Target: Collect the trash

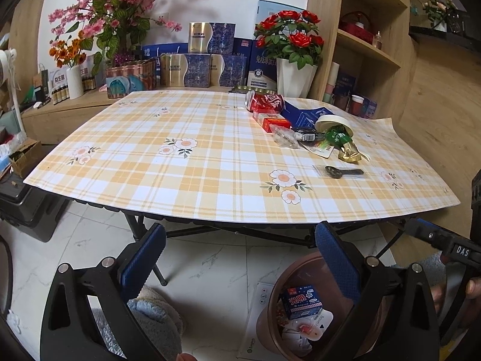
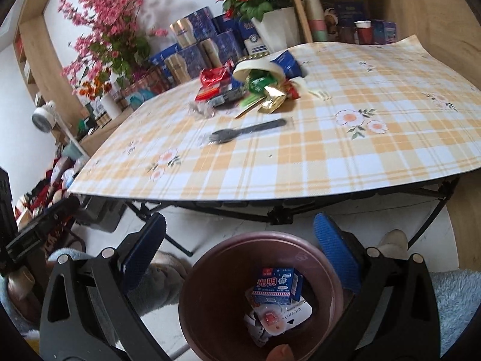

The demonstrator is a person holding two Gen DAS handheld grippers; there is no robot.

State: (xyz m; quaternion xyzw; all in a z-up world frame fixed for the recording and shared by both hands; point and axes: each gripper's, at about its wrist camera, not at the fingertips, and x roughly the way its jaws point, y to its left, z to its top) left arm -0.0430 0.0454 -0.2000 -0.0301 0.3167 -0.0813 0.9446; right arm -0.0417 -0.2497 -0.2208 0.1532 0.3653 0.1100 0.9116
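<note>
Right wrist view: your right gripper (image 2: 239, 252) hung spread and empty over the brown bin (image 2: 210, 258) holding a blue carton (image 2: 276, 285); left gripper (image 1: 240, 258) likewise gaped.

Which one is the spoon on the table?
Find the checked yellow tablecloth and its trash pile at the far right. The spoon lies alone on the near side of the pile: dark, flat, in a clear wrapper, not crumpled or colourful.

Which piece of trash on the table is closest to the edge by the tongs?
The black plastic spoon in its clear wrapper. It lies alone, nearer the front edge than the heap with the red can.
</note>
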